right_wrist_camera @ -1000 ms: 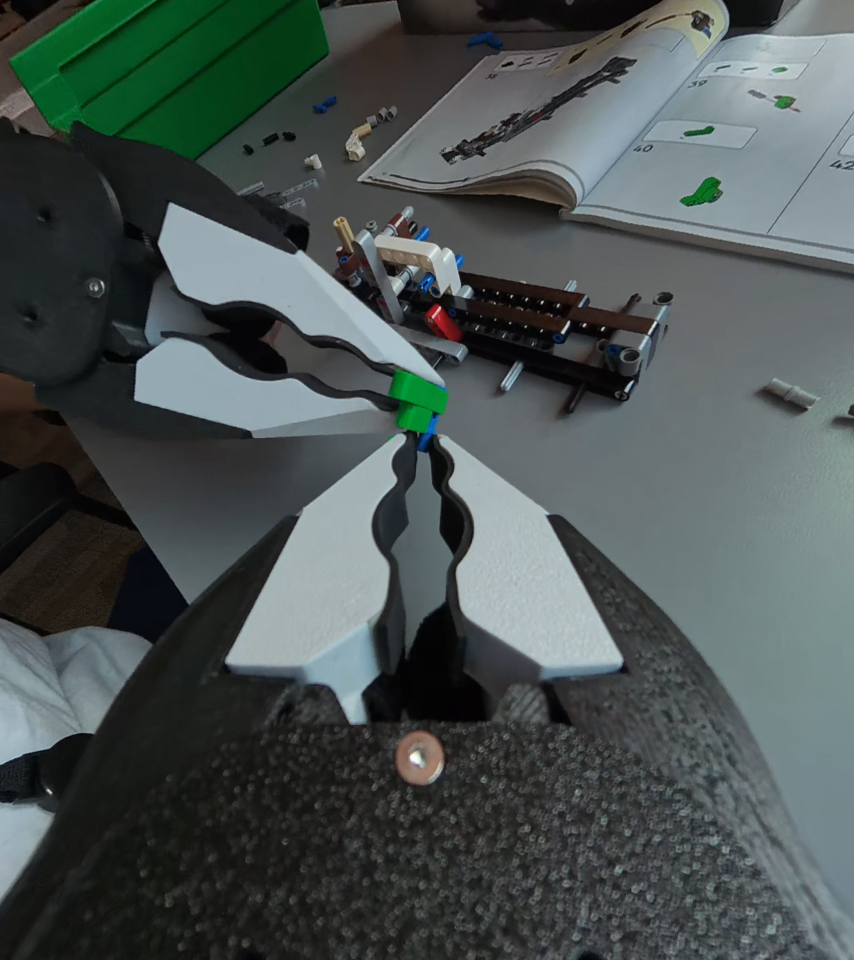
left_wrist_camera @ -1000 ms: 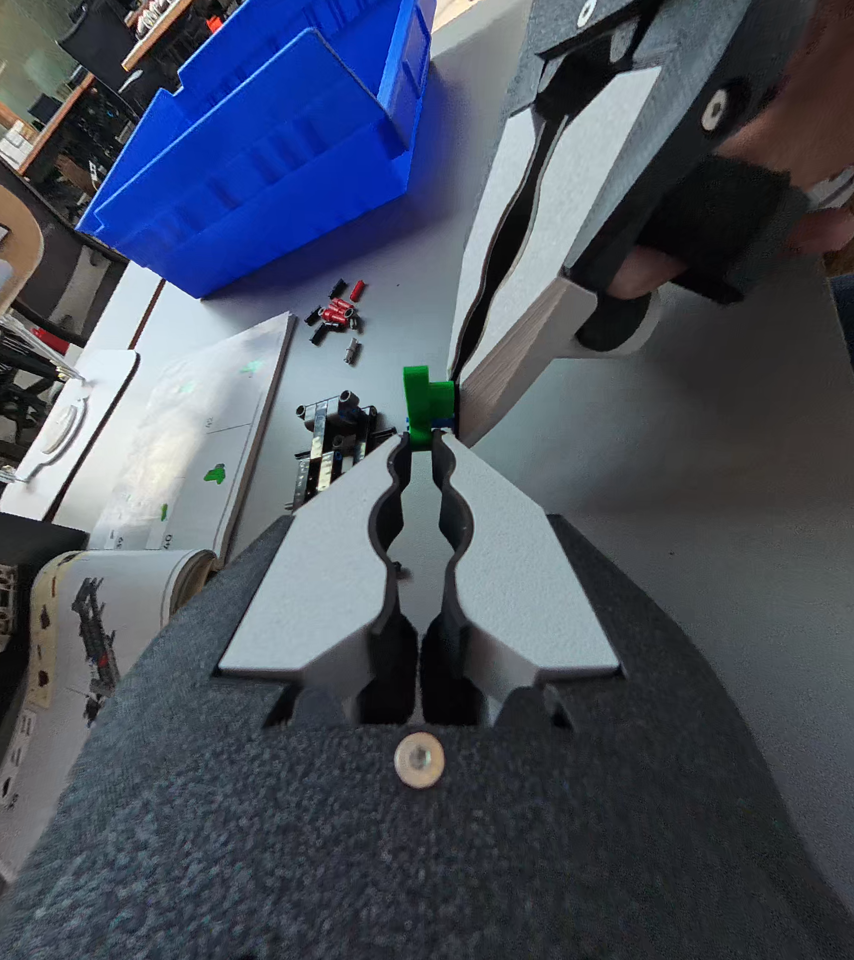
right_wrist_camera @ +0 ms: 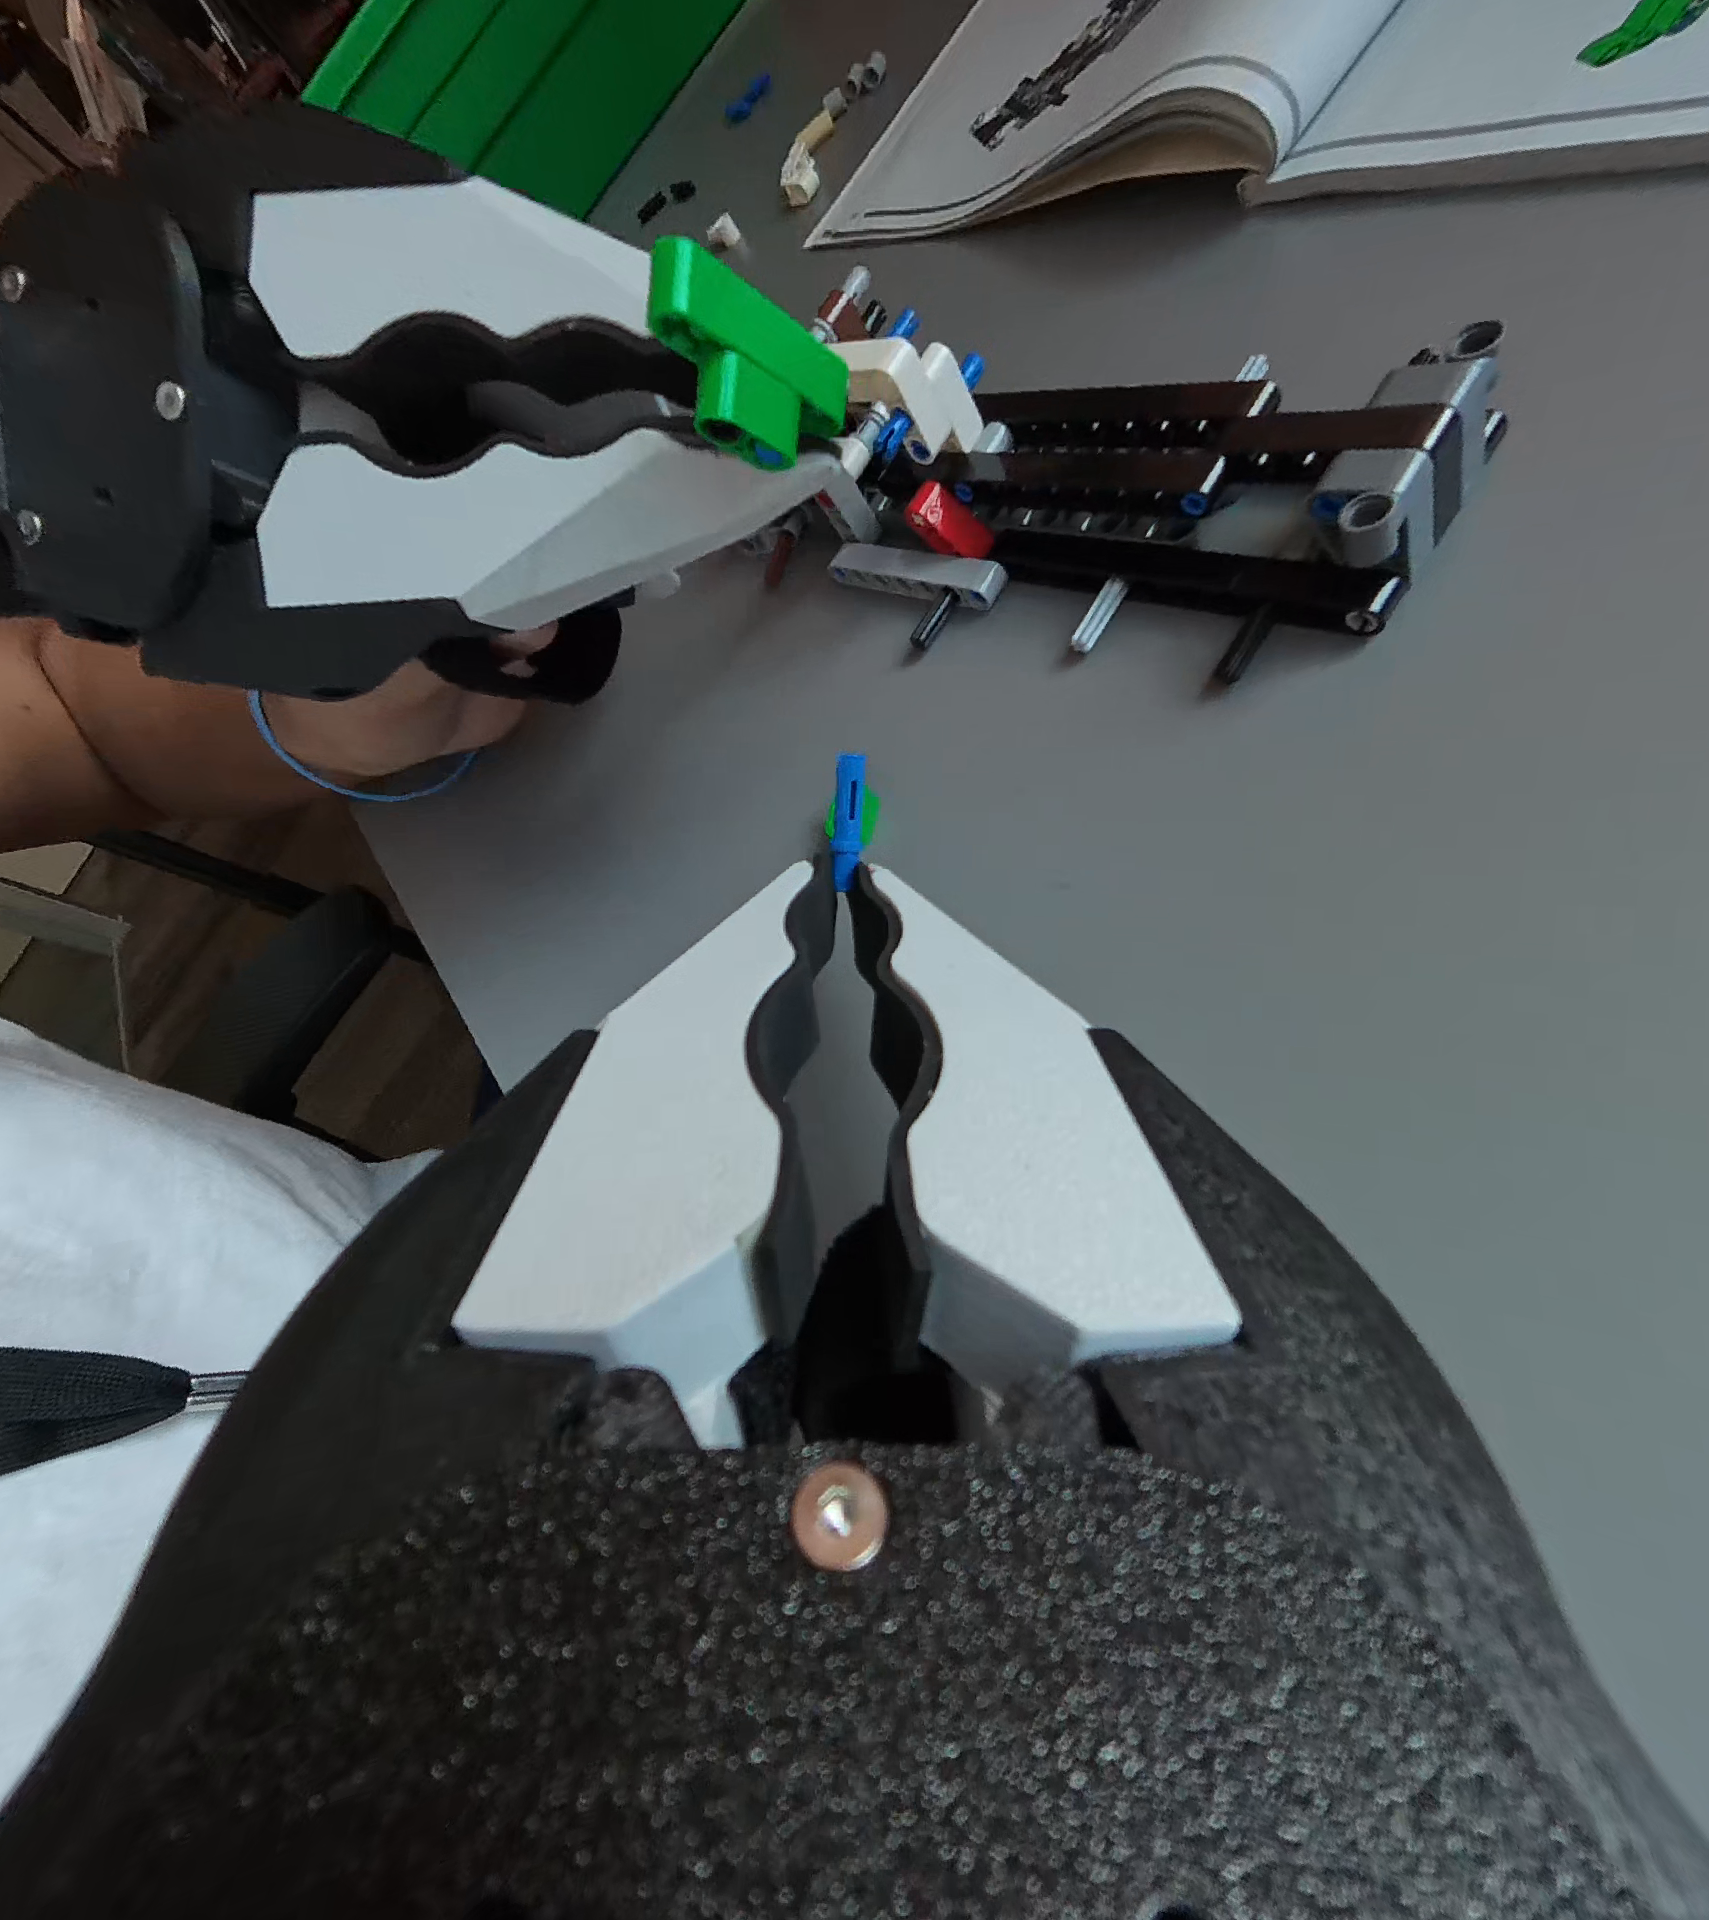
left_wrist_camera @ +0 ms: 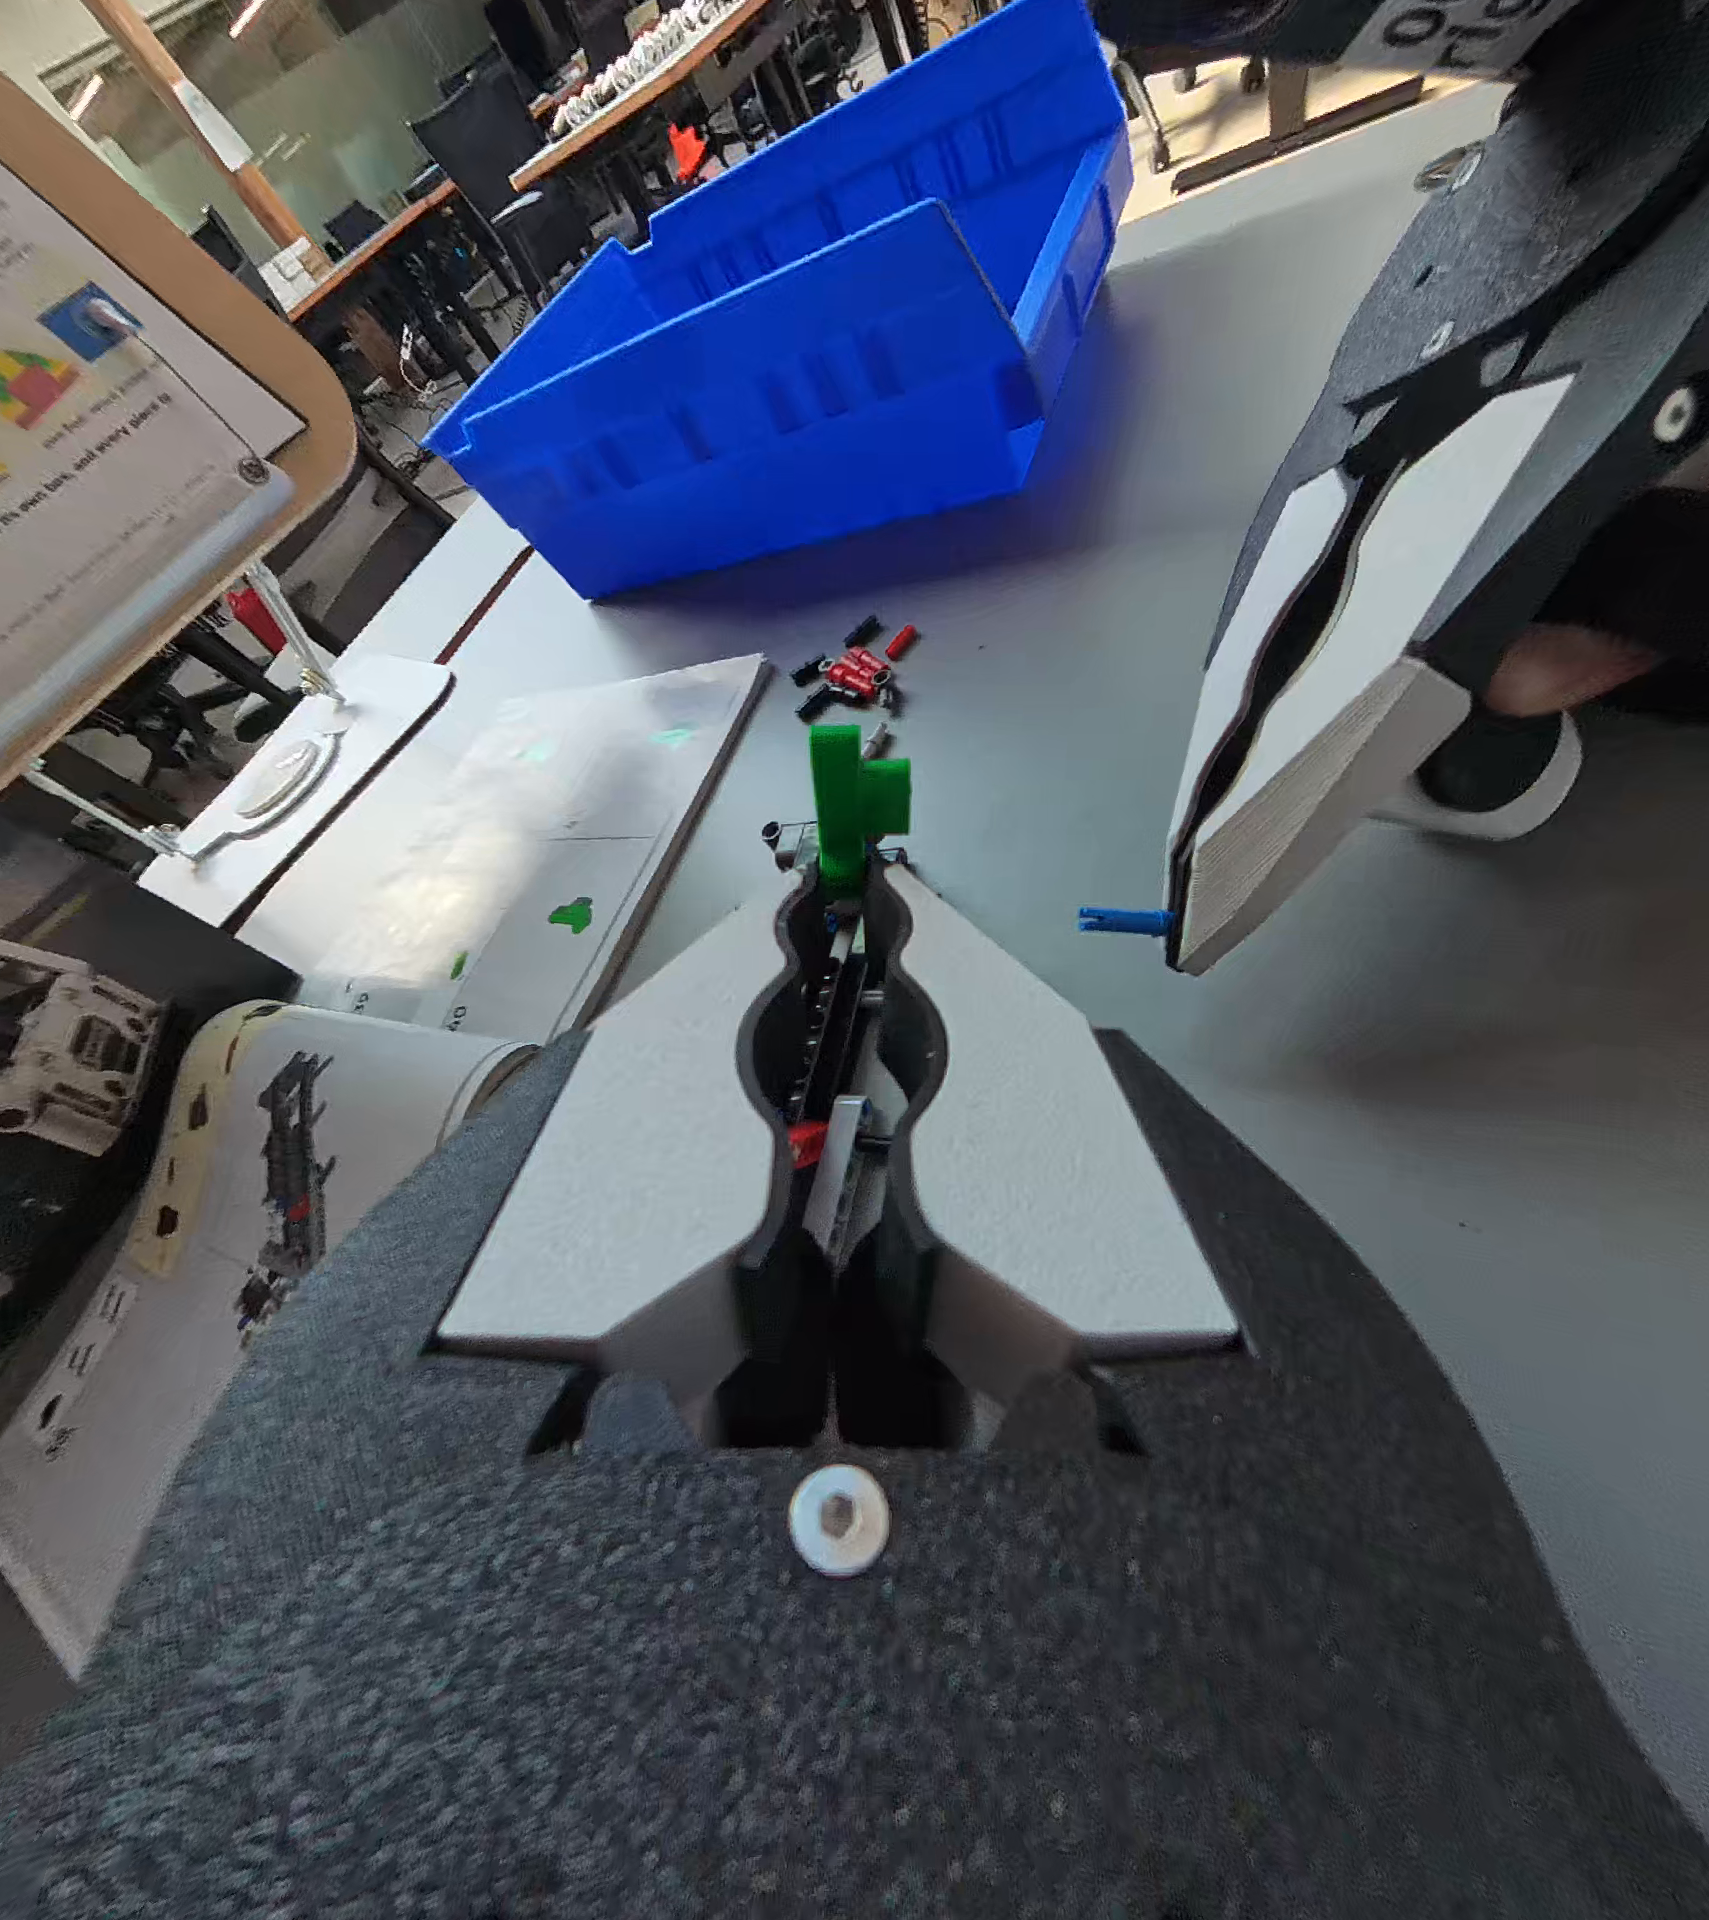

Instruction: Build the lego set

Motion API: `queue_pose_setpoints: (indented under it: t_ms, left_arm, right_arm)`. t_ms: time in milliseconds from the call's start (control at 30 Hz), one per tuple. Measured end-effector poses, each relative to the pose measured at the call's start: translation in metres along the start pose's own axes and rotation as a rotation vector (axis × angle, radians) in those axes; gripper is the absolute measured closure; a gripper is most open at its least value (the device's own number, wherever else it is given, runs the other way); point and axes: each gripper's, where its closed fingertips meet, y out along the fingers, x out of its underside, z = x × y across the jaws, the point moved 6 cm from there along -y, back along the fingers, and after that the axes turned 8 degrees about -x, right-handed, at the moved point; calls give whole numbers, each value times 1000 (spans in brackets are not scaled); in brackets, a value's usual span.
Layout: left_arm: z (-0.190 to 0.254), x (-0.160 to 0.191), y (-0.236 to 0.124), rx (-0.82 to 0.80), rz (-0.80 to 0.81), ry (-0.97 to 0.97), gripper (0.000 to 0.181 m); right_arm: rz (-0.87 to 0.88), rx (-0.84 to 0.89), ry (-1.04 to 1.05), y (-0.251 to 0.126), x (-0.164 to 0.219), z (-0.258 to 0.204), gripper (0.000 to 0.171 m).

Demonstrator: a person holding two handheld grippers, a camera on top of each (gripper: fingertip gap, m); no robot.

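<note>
Left gripper (right_wrist_camera: 808, 416) pinches a green piece (left_wrist_camera: 855, 805) above the frame (right_wrist_camera: 1193, 488) on the table (right_wrist_camera: 1349, 935). Right gripper (right_wrist_camera: 845, 878) nips a blue pin (right_wrist_camera: 848, 821) by its very end, well apart. The pin could twist or drop when pushed in.

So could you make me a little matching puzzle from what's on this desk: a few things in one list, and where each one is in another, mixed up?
Things:
1. green lego piece
2. blue pin
3. blue bin
4. instruction booklet

Places:
A. lying open on the table, beyond the long dark assembly
B. pinched at the tip of the right tool
C. clamped in the left tool
D. standing on the table behind the loose red and black bits

Pairs: 1-C, 2-B, 3-D, 4-A
</note>
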Motion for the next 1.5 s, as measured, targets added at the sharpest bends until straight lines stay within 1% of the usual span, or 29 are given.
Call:
queue_pose_setpoints:
  t_ms: [33, 133, 167, 233, 267, 367, 400, 467, 533, 600, 733, 833, 933, 1033, 1100, 1233, 1333, 1500]
  left_arm:
    - [-1, 2, 1, 12, -9, 8, 176]
    - [7, 10, 4, 68, -49, 39, 176]
    - [12, 13, 7, 111, -83, 44, 176]
    - [17, 14, 8, 141, -89, 42, 176]
    - [22, 17, 10, 179, -122, 48, 176]
    - [37, 24, 12, 221, -199, 124, 175]
    - [38, 20, 10, 212, -187, 127, 175]
    - [40, 12, 9, 235, -189, 77, 175]
    - [44, 12, 11, 285, -250, -18, 175]
    - [50, 13, 13, 343, -299, -105, 175]
    - [61, 17, 16, 376, -358, -150, 175]
    - [63, 16, 17, 384, -345, -155, 172]
    - [62, 16, 14, 383, -335, -125, 152]
    - [63, 13, 5, 385, -288, -83, 151]
    - [63, 7, -3, 371, -244, -76, 151]
    - [70, -2, -10, 398, -179, -56, 154]
    - [76, -2, -10, 414, -162, -32, 155]
    - [76, -1, -13, 337, -124, 12, 155]
  right_arm:
    - [11, -27, 6, -1, -1, -1, 169]
    - [28, -60, 33, -5, -4, 1, 169]
    - [25, -63, 30, -5, -4, 1, 169]
    - [13, -47, 39, -7, -3, 4, 169]
    - [-1, -33, 41, -9, -1, 6, 169]
    - [-76, 27, 20, -19, 5, 13, 168]
    - [-92, 21, 22, -24, 5, 13, 168]
    - [-57, 20, 23, -34, 3, 13, 168]
    - [-30, -15, 33, -40, 2, 10, 168]
    - [-21, -6, 27, -43, 4, 9, 168]
    - [-44, 17, -1, -45, 10, 5, 168]
    - [-78, 15, -12, -46, 13, 0, 168]
    - [-96, 10, 4, -46, 16, -3, 168]
    - [-103, -12, 49, -44, 20, -4, 168]
    - [-116, -38, 118, -39, 23, -6, 168]
    - [-183, -60, 177, -26, 28, -7, 168]
    - [-139, -88, 249, -20, 24, -8, 168]
    - [-57, -150, 326, -17, 24, -8, 168]
